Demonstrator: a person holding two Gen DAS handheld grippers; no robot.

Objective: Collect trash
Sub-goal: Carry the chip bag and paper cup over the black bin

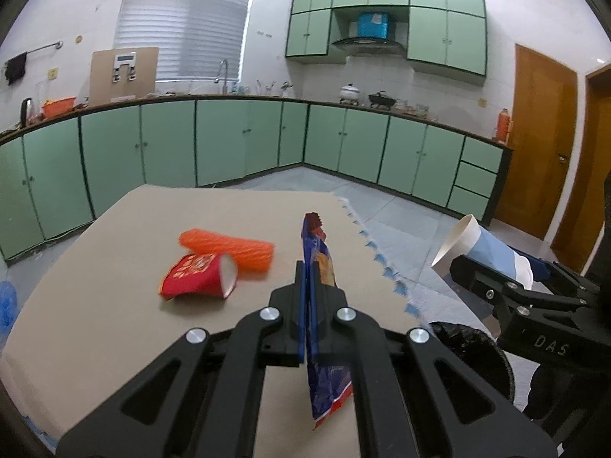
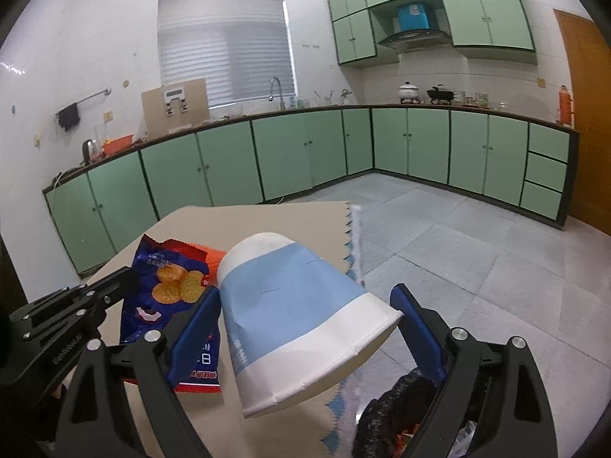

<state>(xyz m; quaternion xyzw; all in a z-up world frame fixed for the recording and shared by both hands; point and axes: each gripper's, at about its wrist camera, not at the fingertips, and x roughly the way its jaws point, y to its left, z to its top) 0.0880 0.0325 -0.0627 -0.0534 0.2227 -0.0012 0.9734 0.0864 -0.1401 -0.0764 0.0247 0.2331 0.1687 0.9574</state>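
Note:
My left gripper (image 1: 307,297) is shut on a blue snack wrapper (image 1: 319,267), held edge-on above the table; the wrapper also shows in the right wrist view (image 2: 168,286). My right gripper (image 2: 305,320) is shut on a blue and white paper cup (image 2: 298,313), tilted, held near the table's right edge above a bin; the cup shows in the left wrist view (image 1: 485,252). A crushed red paper cup (image 1: 198,276) and an orange ribbed foam sleeve (image 1: 233,252) lie on the table, left of the left gripper.
The table (image 1: 114,267) carries a beige cover with a blue fringed edge. A black-lined trash bin (image 1: 473,355) stands by its right side, also seen in the right wrist view (image 2: 397,416). Green kitchen cabinets (image 1: 229,141) line the far walls; tiled floor lies between.

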